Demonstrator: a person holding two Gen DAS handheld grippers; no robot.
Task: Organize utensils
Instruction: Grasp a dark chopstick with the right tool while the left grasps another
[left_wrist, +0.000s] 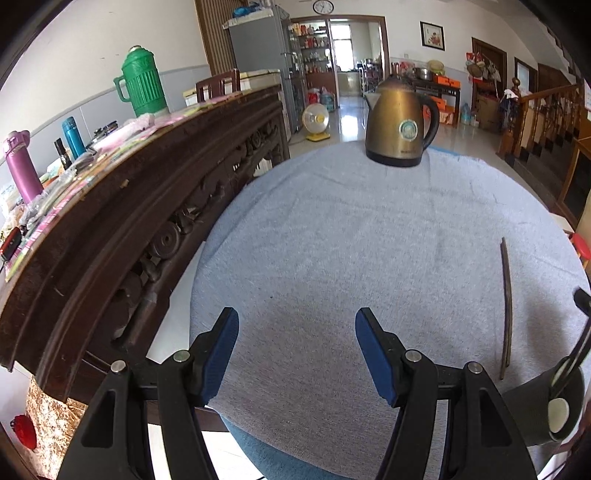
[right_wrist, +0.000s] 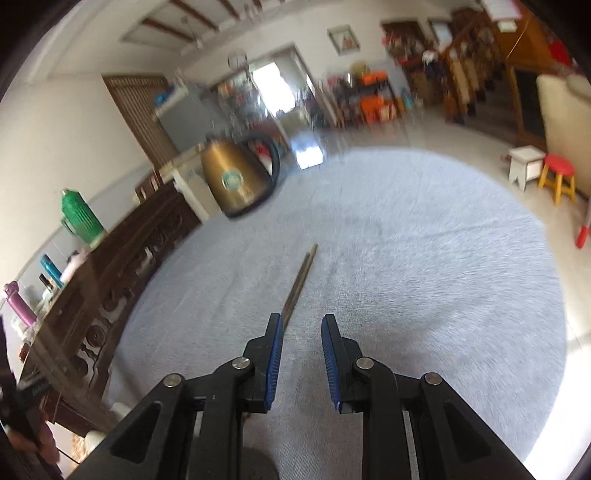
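Note:
A single dark wooden chopstick (left_wrist: 506, 306) lies flat on the round table's blue-grey cloth (left_wrist: 351, 240), right of my left gripper (left_wrist: 295, 317). That gripper is open and holds nothing as it hovers over bare cloth. In the right wrist view the chopstick (right_wrist: 299, 280) runs away from my right gripper (right_wrist: 301, 321), and its near end is hidden behind the left fingertip. The jaws stand narrowly apart with nothing between the pads. A dark grey cup (left_wrist: 532, 410) stands at the table's near right with a black-handled utensil (left_wrist: 574, 356) leaning out of it.
A brass-coloured electric kettle (left_wrist: 400, 125) stands at the table's far edge. A carved dark wooden sideboard (left_wrist: 147, 206) runs along the left, carrying a green thermos (left_wrist: 142, 81) and bottles. Small stools (right_wrist: 557, 177) stand on the floor to the right.

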